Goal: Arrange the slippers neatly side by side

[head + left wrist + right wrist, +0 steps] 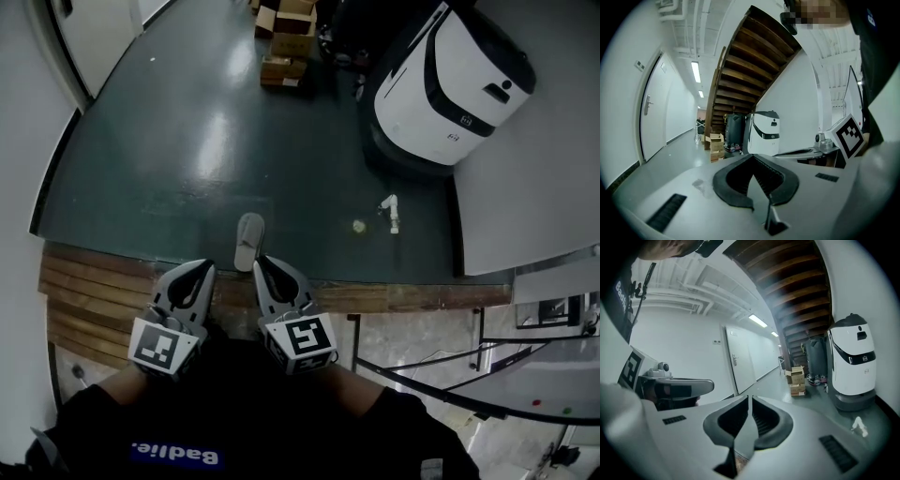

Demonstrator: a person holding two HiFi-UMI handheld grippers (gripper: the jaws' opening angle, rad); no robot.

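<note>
In the head view one grey slipper [248, 239] lies on the dark floor, pointing away from me, just past the wooden edge. I see no second slipper in any view. My left gripper [204, 268] is held to the near left of the slipper and my right gripper [260, 265] just below its heel; whether either touches it I cannot tell. Both point forward and are shut on nothing. The left gripper view shows its jaws [752, 157] closed at the tip, and the right gripper view shows the same [750, 398]. No slipper appears in either gripper view.
A white service robot [450, 84] stands at the far right. Cardboard boxes [286, 42] are stacked at the back under a wooden stair [750, 61]. A small white object [391, 214] and a yellowish scrap [359, 226] lie on the floor. Wooden boards [94, 300] run under my grippers.
</note>
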